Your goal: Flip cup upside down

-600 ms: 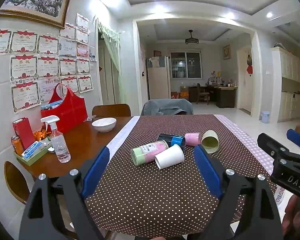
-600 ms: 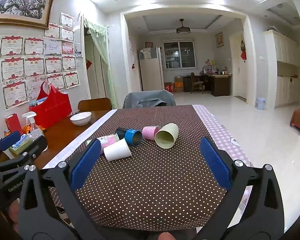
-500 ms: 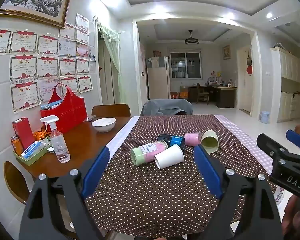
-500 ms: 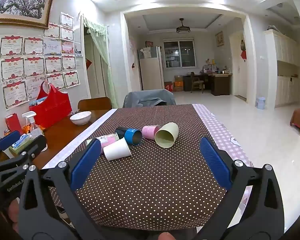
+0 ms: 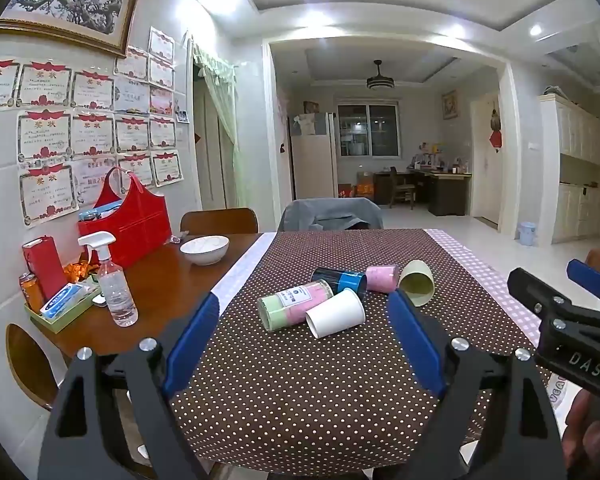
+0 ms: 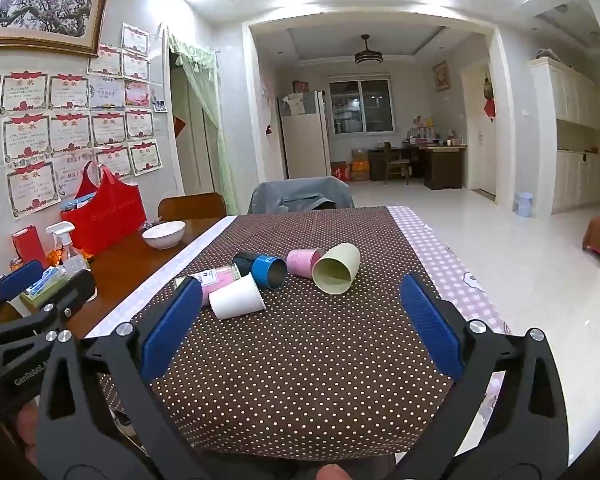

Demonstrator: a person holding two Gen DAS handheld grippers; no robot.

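Several cups lie on their sides in a cluster on the brown dotted tablecloth [image 5: 320,380]: a white paper cup [image 5: 335,318], a green-and-pink cup [image 5: 296,306], a blue-and-black cup [image 5: 340,279], a pink cup [image 5: 382,278] and a pale green cup [image 5: 418,283]. They also show in the right wrist view: white cup [image 6: 237,301], blue cup [image 6: 262,270], pink cup [image 6: 302,262], pale green cup [image 6: 336,269]. My left gripper [image 5: 304,340] is open and empty, short of the cluster. My right gripper [image 6: 300,320] is open and empty, also short of it.
On the bare wood at the left stand a white bowl [image 5: 204,249], a spray bottle [image 5: 114,284], a red basket [image 5: 130,224] and a small tray of items [image 5: 62,306]. Chairs stand at the far end [image 5: 332,214]. The table's right edge drops to the floor.
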